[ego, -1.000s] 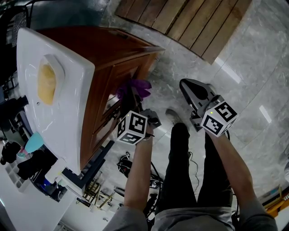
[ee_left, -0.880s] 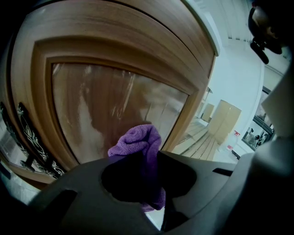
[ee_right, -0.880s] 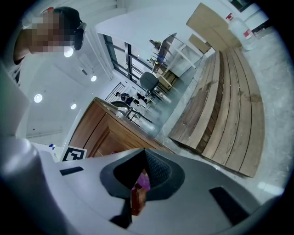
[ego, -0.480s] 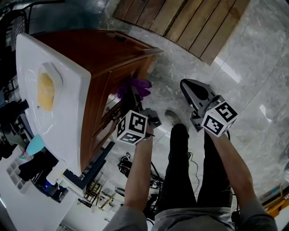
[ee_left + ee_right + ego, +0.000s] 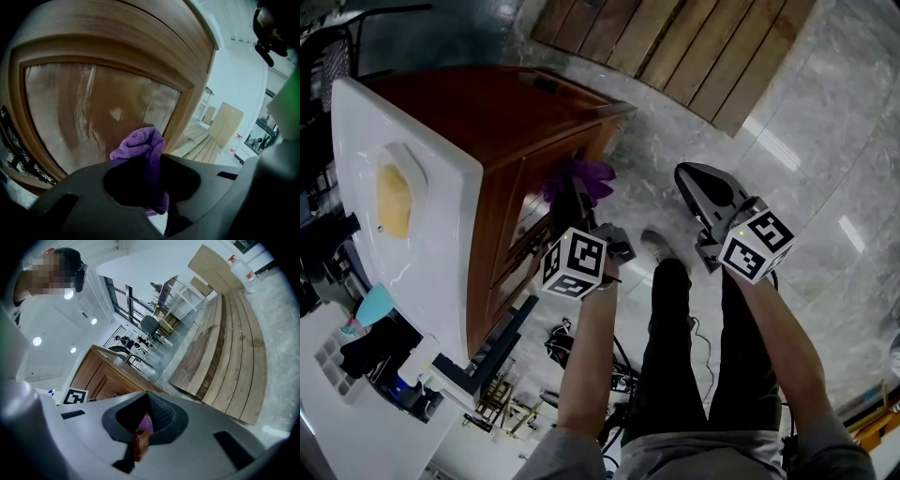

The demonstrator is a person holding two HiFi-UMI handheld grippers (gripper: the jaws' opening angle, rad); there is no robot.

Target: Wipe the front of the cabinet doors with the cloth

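The purple cloth [image 5: 578,179] is bunched between the jaws of my left gripper [image 5: 572,199], which is shut on it. In the left gripper view the cloth [image 5: 141,148] sticks up past the left gripper [image 5: 157,161] and lies against or just short of the lower part of the brown cabinet door [image 5: 89,105]; I cannot tell if it touches. The door's panel shows pale streaks. The wooden cabinet [image 5: 525,141] stands under a white countertop [image 5: 441,244]. My right gripper [image 5: 701,190] hangs to the right over the floor, shut and empty, seen also in its own view as the right gripper [image 5: 145,401].
A slatted wooden board [image 5: 675,42] lies on the grey marble floor [image 5: 825,141] beyond the cabinet. A yellow object [image 5: 394,199] sits in the white basin. The person's legs [image 5: 675,356] stand between the grippers. Cables and clutter [image 5: 572,347] lie by the cabinet's near end.
The cabinet has drifted slightly up and left in the head view as the head moved. Both grippers and the cloth keep nearly the same places.
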